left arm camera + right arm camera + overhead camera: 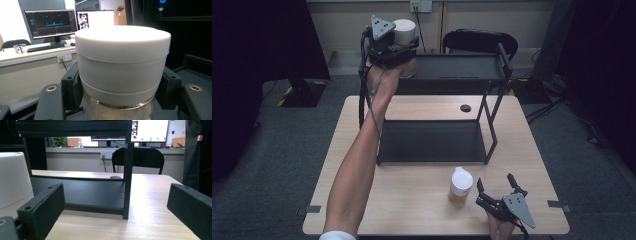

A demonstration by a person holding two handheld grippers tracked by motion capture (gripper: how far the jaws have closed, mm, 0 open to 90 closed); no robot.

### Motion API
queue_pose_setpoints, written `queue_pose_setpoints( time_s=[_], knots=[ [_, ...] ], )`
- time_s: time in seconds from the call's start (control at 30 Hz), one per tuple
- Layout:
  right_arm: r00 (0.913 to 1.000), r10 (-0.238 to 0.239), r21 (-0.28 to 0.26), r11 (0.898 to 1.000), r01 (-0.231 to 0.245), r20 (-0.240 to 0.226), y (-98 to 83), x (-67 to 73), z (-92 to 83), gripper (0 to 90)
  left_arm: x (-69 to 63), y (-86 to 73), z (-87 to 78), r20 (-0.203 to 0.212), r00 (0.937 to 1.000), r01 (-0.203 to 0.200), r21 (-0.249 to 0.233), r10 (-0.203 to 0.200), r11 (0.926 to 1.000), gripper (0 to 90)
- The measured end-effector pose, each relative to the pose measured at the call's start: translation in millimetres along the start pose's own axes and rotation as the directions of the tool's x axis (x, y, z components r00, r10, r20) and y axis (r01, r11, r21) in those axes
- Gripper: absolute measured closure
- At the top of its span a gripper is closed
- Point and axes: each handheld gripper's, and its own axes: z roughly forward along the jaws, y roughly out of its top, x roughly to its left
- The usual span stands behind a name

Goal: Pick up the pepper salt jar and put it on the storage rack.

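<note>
— Grey carpet is seen around a pale wooden table (412, 200); a black two-tier shelf (492, 75) is stood at frame centre. What is held?

— A white-lidded jar (404, 31) is clamped in the left tool (398, 51), upper left of the high view, level with the shelf's top tier. In the left gripper view the pads (72, 87) are pressed against the jar (122, 67) just under its lid.

— And the right tool (497, 187)?

— Rested low at lower right, jaws spread wide, nothing gripped. A second white-lidded jar (460, 186) is stood on the table just left of it.
</note>
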Motion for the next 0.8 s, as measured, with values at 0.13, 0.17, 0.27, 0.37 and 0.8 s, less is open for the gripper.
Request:
queue_pose_setpoints(
  time_s=[0.13, 0.17, 0.27, 0.37, 0.8],
  knots=[
    [1.0000, 0.000, 0.000, 1.000, 0.000, 0.000, 0.1, 0.0, 0.0, 0.1, 1.0, 0.9, -0.3, -0.001, 1.0000, 0.005, 0.005, -0.005, 1.0000, 35.6],
    [1.0000, 0.000, 0.000, 1.000, 0.000, 0.000, 0.0, 0.0, 0.0, 0.2, 1.9, 0.4, -0.7, 0.001, 1.0000, 0.009, 0.004, -0.009, 0.9999, 35.6],
    [1.0000, 0.000, 0.000, 1.000, 0.000, 0.000, 0.0, 0.1, 0.0, 0.2, 4.3, 0.0, -0.9, 0.005, 0.9997, 0.022, 0.005, -0.022, 0.9997, 35.5],
    [1.0000, 0.000, 0.000, 1.000, 0.000, 0.000, 0.0, 0.1, 0.0, 0.1, 7.9, -0.9, -0.6, 0.010, 0.9989, 0.047, 0.003, -0.047, 0.9989, 35.4],
    [1.0000, 0.001, 0.000, 1.000, -0.001, -0.002, 0.0, -0.4, 0.0, 0.1, 15.5, -2.0, -4.7, 0.036, 0.9972, 0.067, -0.032, -0.066, 0.9973, 28.0]
  ],
)
